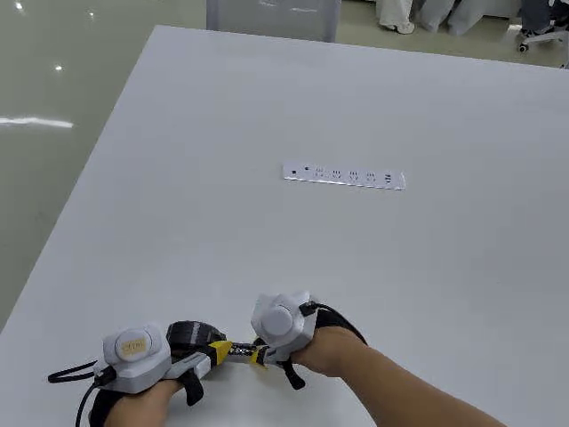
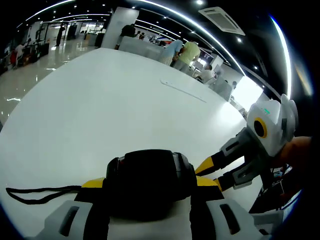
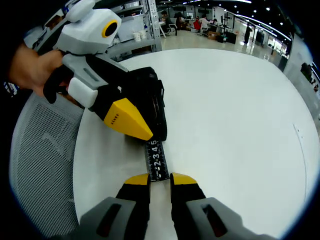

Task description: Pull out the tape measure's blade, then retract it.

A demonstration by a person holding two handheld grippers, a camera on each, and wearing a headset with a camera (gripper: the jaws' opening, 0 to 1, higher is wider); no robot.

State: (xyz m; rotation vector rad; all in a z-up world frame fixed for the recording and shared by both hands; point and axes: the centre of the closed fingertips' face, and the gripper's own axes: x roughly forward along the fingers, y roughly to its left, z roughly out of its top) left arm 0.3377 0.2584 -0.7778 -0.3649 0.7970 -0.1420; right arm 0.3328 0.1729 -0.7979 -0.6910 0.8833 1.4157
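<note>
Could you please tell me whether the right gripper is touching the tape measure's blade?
Touching. The right gripper view shows the right gripper with its jaws pinched on the end of the numbered blade, one on either side.

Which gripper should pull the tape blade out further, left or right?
Right. The right gripper is closed on the tip of the blade, with a short length out. The left gripper clamps the case and can likely just hold it steady.
</note>
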